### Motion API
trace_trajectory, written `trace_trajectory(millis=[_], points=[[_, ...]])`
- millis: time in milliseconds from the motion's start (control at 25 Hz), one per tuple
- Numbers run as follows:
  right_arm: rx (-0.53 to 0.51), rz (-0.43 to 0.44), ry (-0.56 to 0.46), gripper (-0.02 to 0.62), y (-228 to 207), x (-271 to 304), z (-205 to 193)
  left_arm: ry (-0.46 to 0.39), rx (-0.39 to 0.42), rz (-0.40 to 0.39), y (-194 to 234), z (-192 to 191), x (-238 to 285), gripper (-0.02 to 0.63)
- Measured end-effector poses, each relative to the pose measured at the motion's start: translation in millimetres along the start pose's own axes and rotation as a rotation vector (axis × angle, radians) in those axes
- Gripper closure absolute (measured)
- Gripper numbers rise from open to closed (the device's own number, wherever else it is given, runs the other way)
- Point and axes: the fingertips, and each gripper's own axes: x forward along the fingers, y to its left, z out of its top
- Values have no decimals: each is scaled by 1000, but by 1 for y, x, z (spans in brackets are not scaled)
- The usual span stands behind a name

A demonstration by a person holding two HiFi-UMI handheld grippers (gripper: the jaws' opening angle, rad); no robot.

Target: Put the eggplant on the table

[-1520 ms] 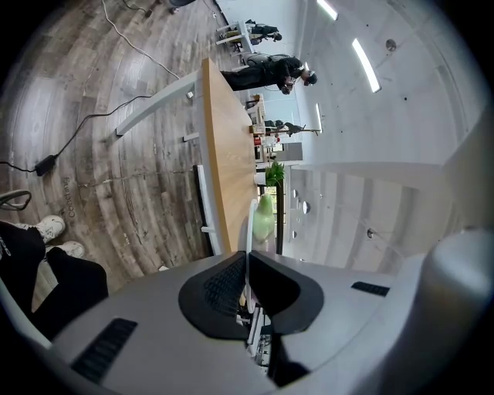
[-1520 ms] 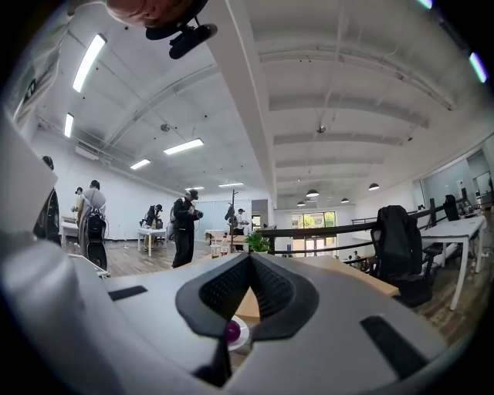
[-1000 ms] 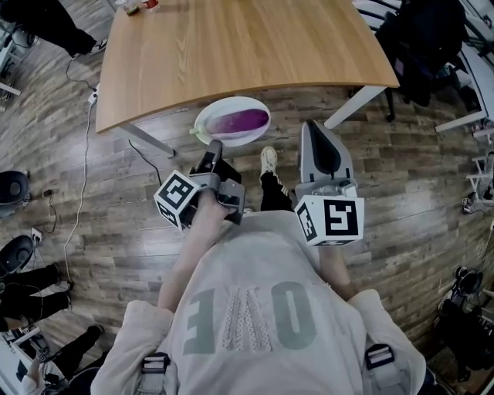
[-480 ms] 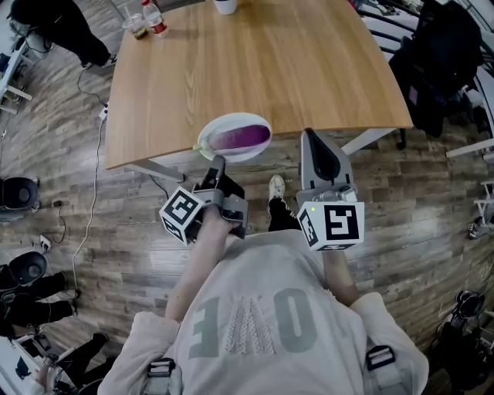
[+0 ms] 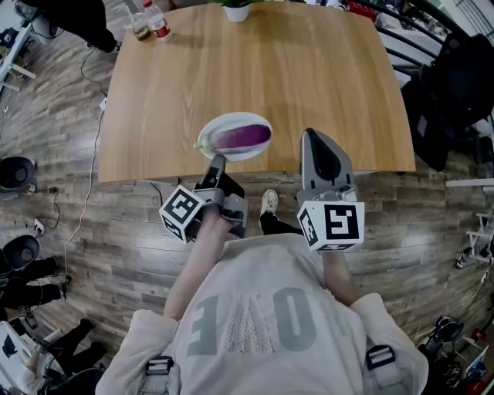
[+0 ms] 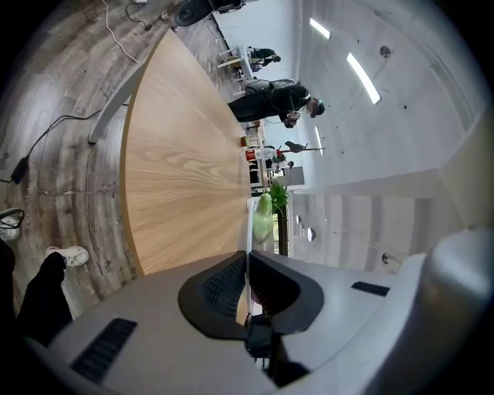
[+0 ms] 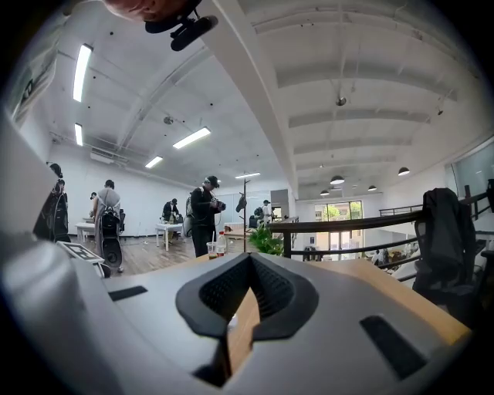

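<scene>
Lying on the one white plate (image 5: pixel 224 119) is the single eggplant (image 5: pixel 241 137). It is purple, and its long axis runs left to right in the head view, with the green stem end toward the left. There are two grippers, one in each of the person's hands. The left gripper (image 5: pixel 217 160) reaches forward, angled slightly toward the right and a little downward, and its jaws are clamped on the plate's near rim. In the left gripper view the rim shows as a thin white line pinched between the pads, with the green stem end beyond it. The plate sits over the near edge of the wooden surface (image 5: pixel 309 69); whether its underside touches the wood cannot be told. The right gripper (image 5: pixel 309 136) points straight forward and level, near the plate's right side but apart from it, its tip over the same near edge. Its jaws are drawn together with nothing between them. At the surface's far left corner stand one bottle (image 5: pixel 158 21) and one cup (image 5: pixel 140 29), and one potted plant (image 5: pixel 236 9) sits at the far edge.
</scene>
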Motion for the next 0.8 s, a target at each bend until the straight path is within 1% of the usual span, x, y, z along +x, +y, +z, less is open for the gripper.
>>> trace_trajectory(millis=[160,280,400,520,680,800], points=[[1,41,22,577,-20,42,-2,-41,-24,16,-4,9,36,586],[8,62,27,577,-35,67,-4,-54,-23,3,-10,15,62,586],[9,87,24,577,-45,86,-4,-48,-27,-19,-15,16,84,586],[-1,104,18,577,-52,102,1,-51,-11,-29,-23,19,102,586],[-1,106,8,577,-58,122,4,-31,4,-20,-25,24,126,586],[-2,89,8,577,-62,133,8,-8,25,-23,-29,26,140,586]])
